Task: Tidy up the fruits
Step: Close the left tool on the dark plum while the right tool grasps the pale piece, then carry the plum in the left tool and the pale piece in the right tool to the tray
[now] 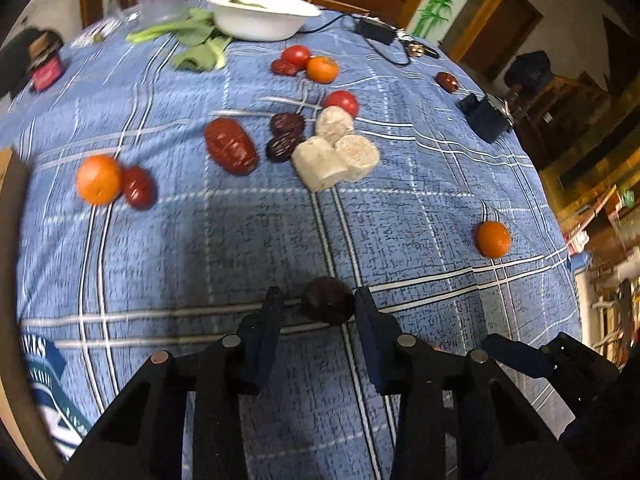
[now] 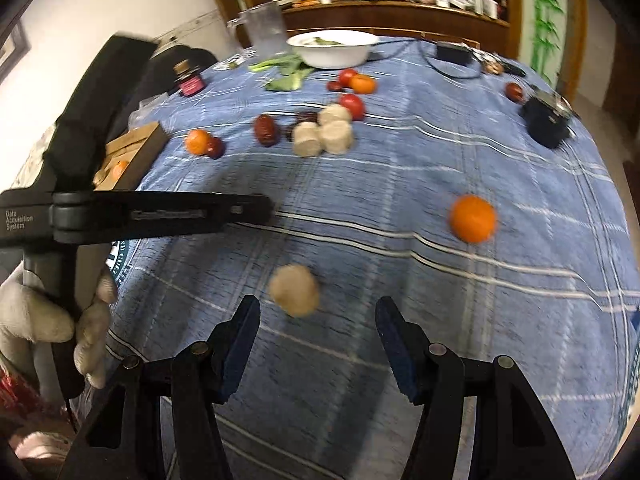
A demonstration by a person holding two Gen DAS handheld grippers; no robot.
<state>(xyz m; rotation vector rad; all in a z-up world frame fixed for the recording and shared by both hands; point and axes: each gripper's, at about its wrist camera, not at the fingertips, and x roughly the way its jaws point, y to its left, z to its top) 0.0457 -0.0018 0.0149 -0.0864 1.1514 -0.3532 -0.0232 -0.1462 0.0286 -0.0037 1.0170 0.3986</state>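
In the left wrist view my left gripper (image 1: 320, 304) points down at the blue checked cloth (image 1: 240, 240). A dark round fruit (image 1: 328, 306) lies between its fingers. The right finger touches the fruit, and a sliver of cloth shows between it and the left finger. In the right wrist view my right gripper (image 2: 318, 312) hangs open over the cloth, holding nothing. A pale round piece (image 2: 295, 290), blurred, lies just ahead of its left finger. An orange (image 2: 473, 218) sits further off to the right. The left gripper's body (image 2: 160, 214) reaches in from the left, held by a gloved hand (image 2: 60, 320).
Mid-table lie three pale cylinders (image 1: 334, 156), dark dates (image 1: 286, 124), red dates (image 1: 230, 151), tomatoes (image 1: 341, 102) and oranges (image 1: 98, 179). A white bowl (image 1: 260, 14) and greens (image 1: 192, 40) sit at the back. A cardboard box (image 2: 136, 148) holds an orange at the left edge. A black box (image 1: 486, 118) stands right.
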